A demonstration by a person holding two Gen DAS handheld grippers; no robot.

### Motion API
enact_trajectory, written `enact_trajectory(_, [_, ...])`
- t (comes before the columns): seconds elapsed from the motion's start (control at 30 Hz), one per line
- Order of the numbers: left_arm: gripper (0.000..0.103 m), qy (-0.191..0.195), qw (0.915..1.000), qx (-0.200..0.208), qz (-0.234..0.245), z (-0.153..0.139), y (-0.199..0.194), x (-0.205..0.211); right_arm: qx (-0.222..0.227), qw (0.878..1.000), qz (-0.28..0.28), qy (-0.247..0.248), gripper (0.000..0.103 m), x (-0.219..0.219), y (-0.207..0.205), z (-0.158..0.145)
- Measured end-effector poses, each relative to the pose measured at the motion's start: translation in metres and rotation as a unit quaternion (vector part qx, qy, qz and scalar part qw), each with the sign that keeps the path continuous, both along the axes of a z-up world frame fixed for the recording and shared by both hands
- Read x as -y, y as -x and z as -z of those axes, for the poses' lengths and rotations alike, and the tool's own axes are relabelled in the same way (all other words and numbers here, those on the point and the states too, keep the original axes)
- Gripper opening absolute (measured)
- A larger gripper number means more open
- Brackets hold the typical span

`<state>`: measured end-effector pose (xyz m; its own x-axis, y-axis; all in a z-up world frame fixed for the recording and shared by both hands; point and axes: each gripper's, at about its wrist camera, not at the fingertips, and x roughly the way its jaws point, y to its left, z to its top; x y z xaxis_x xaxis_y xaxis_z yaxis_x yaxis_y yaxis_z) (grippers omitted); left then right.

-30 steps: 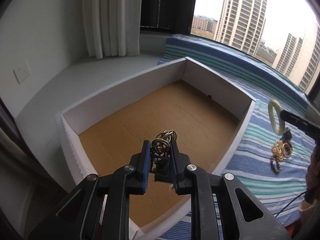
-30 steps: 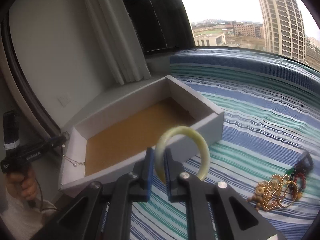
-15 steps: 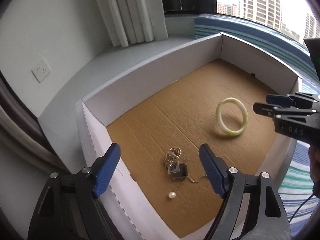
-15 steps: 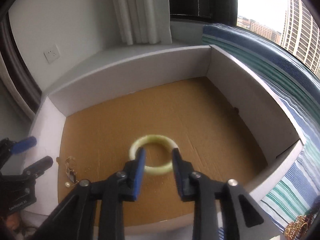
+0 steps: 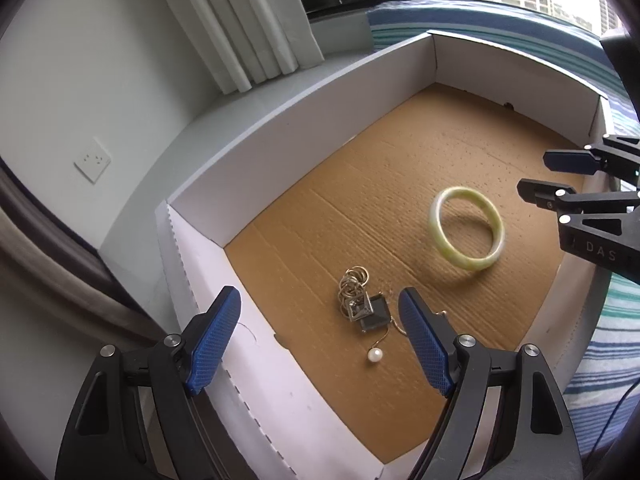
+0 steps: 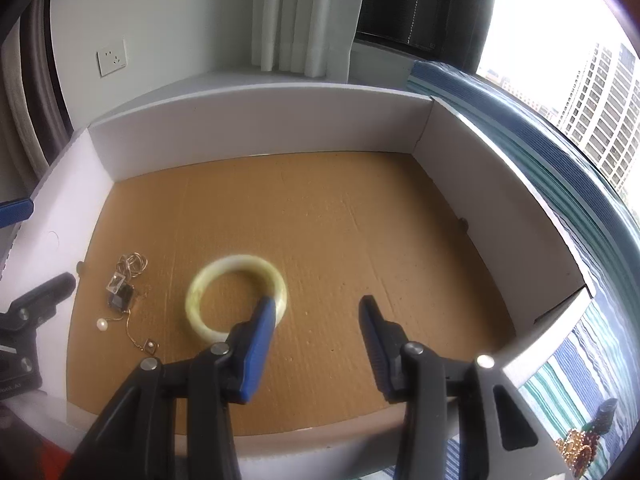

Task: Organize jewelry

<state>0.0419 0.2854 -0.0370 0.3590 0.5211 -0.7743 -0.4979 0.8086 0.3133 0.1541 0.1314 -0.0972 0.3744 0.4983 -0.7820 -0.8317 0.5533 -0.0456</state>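
Observation:
A white box [image 5: 320,120] [image 6: 260,120] with a brown cardboard floor holds two pieces. A tangle of gold rings, chain, square pendant and pearl [image 5: 360,304] [image 6: 124,284] lies near the box's corner. A pale green bangle [image 5: 468,264] [image 6: 240,260] lies flat to its right. My left gripper [image 5: 318,300] hovers open above the tangle, touching nothing. My right gripper [image 6: 316,304] [image 5: 534,174] stands open just right of the bangle; its left finger overlaps the ring's edge in the right wrist view. The left gripper's fingers [image 6: 44,292] show at that view's left edge.
The box rests on a blue, green and white striped cloth [image 5: 608,320] [image 6: 568,380]. A heap of gold and red beads [image 6: 580,448] lies on the cloth outside the box, bottom right. White curtain [image 5: 248,28], wall socket [image 5: 93,160] and a window stand behind.
Both grippers came down over the box and opened. The left one let go of the ring-and-pendant tangle, the right one let go of the bangle; both pieces now lie on the box floor.

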Motion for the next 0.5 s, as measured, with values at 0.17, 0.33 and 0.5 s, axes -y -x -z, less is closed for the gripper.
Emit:
enact_trajectory(0.17, [0.089,0.008,0.9996,0.025,0.005,-0.004,0.019,0.014,0.031,0.999,-0.023,0.006,0.044,0.019,0.025,0.002])
enact_trajectory(0.33, [0.092,0.009,0.9929,0.113,-0.036,-0.025,0.04,0.011,0.056,0.996,-0.009,-0.063,0.052,0.067,0.048,-0.029])
enact_trajectory(0.5, [0.1,0.015,0.98,0.198,-0.004,-0.058,0.059,0.046,0.095,0.991,0.018,-0.094,0.084,0.139,0.081,-0.052])
